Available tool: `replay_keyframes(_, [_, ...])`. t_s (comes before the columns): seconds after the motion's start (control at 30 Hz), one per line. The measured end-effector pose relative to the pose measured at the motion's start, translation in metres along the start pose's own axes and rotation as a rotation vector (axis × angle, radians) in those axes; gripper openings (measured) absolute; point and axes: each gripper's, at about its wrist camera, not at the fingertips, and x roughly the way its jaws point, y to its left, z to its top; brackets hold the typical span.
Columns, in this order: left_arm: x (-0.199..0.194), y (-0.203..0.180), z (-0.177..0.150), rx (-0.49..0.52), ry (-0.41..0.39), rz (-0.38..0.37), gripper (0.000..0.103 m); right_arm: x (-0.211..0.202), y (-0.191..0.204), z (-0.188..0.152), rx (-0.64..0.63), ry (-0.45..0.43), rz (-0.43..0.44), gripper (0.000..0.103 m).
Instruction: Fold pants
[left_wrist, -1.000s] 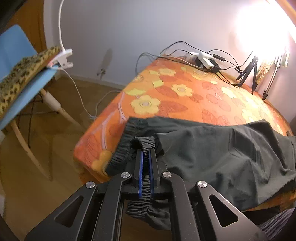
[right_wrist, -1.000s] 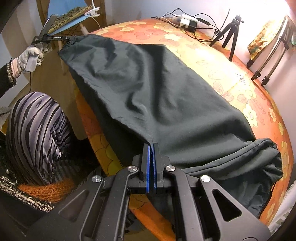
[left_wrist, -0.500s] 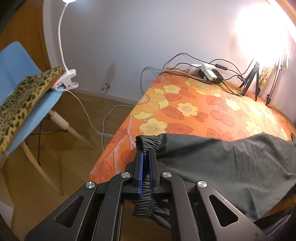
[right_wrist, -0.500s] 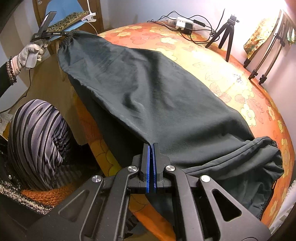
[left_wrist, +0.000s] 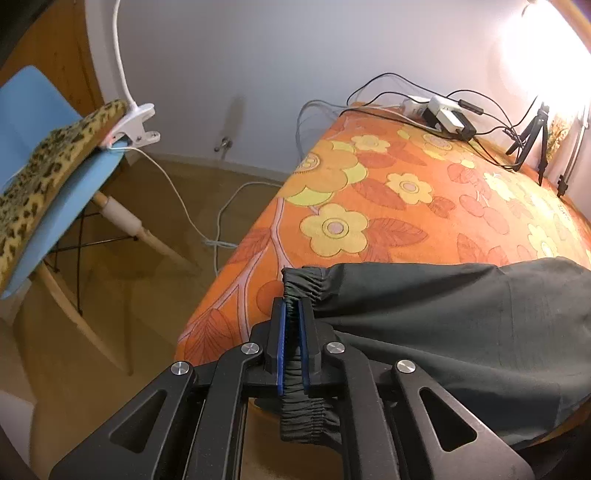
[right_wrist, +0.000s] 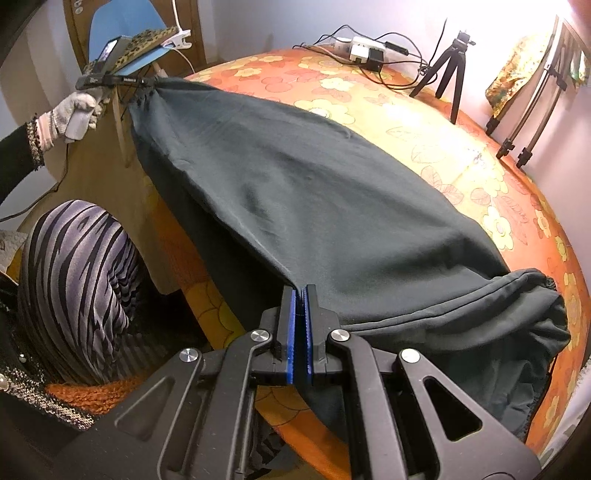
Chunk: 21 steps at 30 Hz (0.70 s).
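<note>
Left gripper (left_wrist: 291, 306) clamps the elastic cuff (left_wrist: 304, 286), jaws easing slightly; the dark pants (right_wrist: 314, 206) are now drawn taut across the floral tablecloth (left_wrist: 388, 206). Right gripper (right_wrist: 300, 295) grips the side seam. Ready for folding.

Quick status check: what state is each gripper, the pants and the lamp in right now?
Left gripper: shut on the pants' elastic cuff, jaws just easing open a little.
Right gripper: shut on a fold of the pants.
Pants: stretched flat between both grippers across the table, near edge hanging over.
Clip lamp: clamped to the chair; on or off not visible.
</note>
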Motion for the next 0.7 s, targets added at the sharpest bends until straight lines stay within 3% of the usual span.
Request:
replay_keyframes(0.13, [-0.001, 0.000, 0.001, 0.004, 0.012, 0.018, 0.013, -0.013, -0.003, -0.003, 0.022, -0.035, -0.003, 0.018])
replay_keyframes(0.2, [-0.002, 0.004, 0.001, -0.014, 0.021, 0.021, 0.016, -0.024, -0.008, -0.005, 0.042, -0.067, -0.006, 0.034])
replay_keyframes(0.27, [-0.005, 0.010, 0.002, -0.034, 0.024, 0.029, 0.017, -0.033, -0.012, -0.006, 0.067, -0.092, -0.005, 0.040])
replay_keyframes(0.47, [-0.027, 0.003, 0.006, -0.031, -0.011, 0.015, 0.017, -0.060, -0.034, -0.011, 0.135, -0.145, -0.061, 0.040])
replay_keyframes(0.67, [-0.059, -0.043, 0.019, 0.058, -0.051, -0.088, 0.017, -0.088, -0.076, -0.027, 0.296, -0.185, -0.134, 0.041])
replay_keyframes(0.7, [-0.064, -0.053, 0.021, 0.074, -0.057, -0.107, 0.017, -0.092, -0.085, -0.030, 0.331, -0.186, -0.148, 0.045])
